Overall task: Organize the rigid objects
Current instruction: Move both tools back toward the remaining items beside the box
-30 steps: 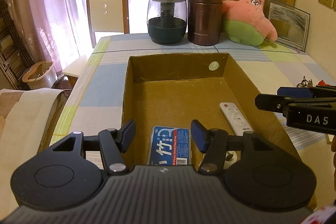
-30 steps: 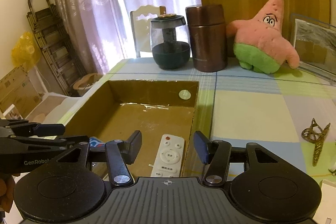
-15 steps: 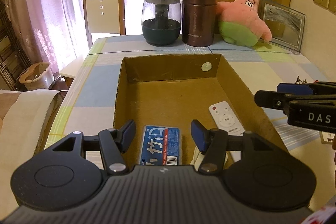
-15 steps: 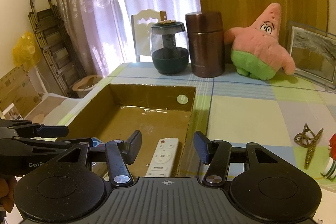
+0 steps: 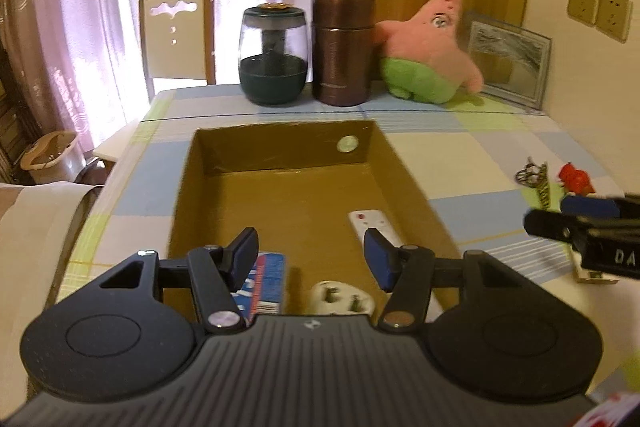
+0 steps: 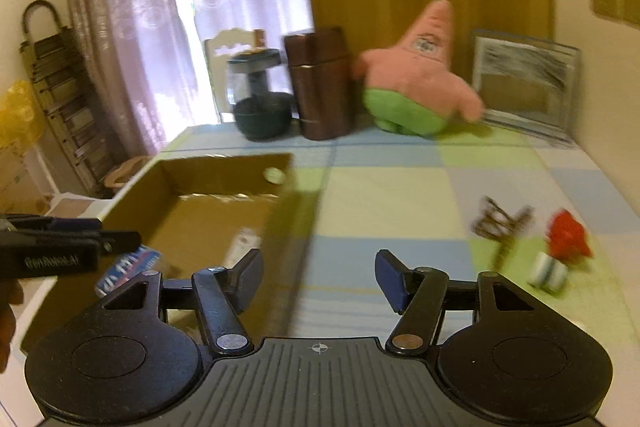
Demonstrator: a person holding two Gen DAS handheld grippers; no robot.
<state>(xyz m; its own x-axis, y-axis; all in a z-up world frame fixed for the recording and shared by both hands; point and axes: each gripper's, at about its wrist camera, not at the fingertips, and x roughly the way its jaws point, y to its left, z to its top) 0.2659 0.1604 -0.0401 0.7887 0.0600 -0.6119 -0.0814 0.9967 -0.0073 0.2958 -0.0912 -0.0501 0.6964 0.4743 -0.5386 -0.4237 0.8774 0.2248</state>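
An open cardboard box (image 5: 280, 147) lies on the checked table. Inside it I see a white remote (image 5: 372, 223), a blue packet (image 5: 266, 281) and a white plug (image 5: 340, 301). My left gripper (image 5: 310, 251) hovers open over the box's near end, its fingers empty. My right gripper (image 6: 320, 267) is over the table just right of the box wall (image 6: 216, 175); its jaws are opening and nothing is between them. To its right, blurred, lie a metal ornament (image 6: 500, 223), a red figure (image 6: 568, 237) and a small white piece (image 6: 550, 273).
Along the table's far edge stand a dark glass jar (image 5: 274, 63), a brown canister (image 5: 342, 51), a pink star plush (image 5: 428, 55) and a framed picture (image 5: 508, 63). A chair (image 5: 176, 35) is behind the table. The left table edge drops off beside the box.
My right gripper swung to the right, from over the box to over the table, and its jaws widened. My left gripper drew back a little, so the white plug came into view.
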